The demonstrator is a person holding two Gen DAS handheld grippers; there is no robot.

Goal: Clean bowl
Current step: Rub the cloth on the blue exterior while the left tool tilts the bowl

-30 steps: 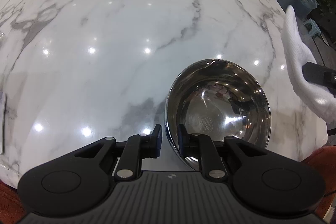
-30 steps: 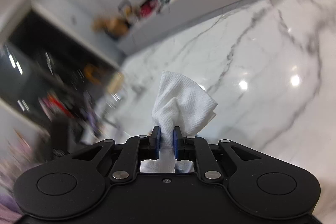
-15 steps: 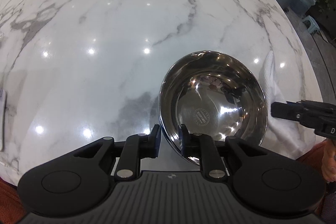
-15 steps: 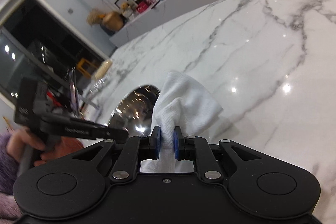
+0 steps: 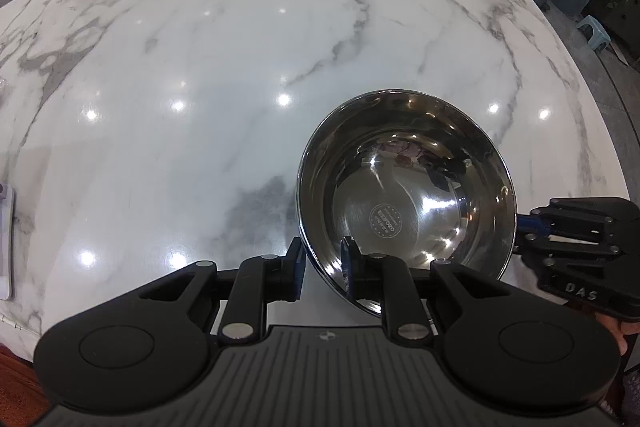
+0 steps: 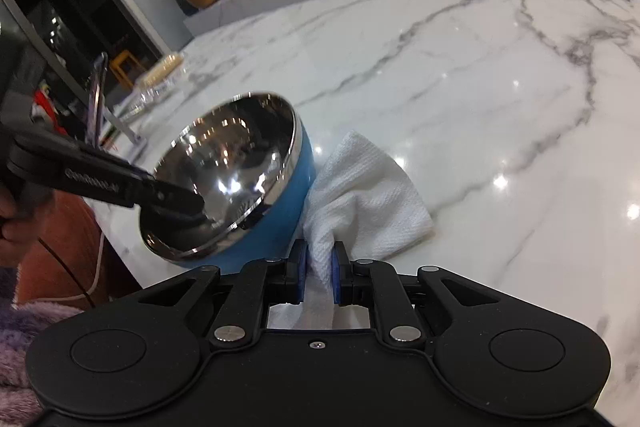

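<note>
The left gripper (image 5: 322,263) is pinching the near rim of the bowl (image 5: 404,187), one finger outside the wall and one inside, and the bowl is tipping up on the marble table (image 5: 200,67), its shiny inside facing the camera. From the right wrist view, that bowl (image 6: 228,179) is showing a blue outer wall and a steel lining, sitting near the table's edge. The right gripper (image 6: 318,277) is squeezing a white paper towel (image 6: 368,199) between its blue pads, jaws narrow around the bunched paper. The towel is fanning out on the marble just beside the bowl's blue wall, touching or nearly touching it; I cannot tell which.
</note>
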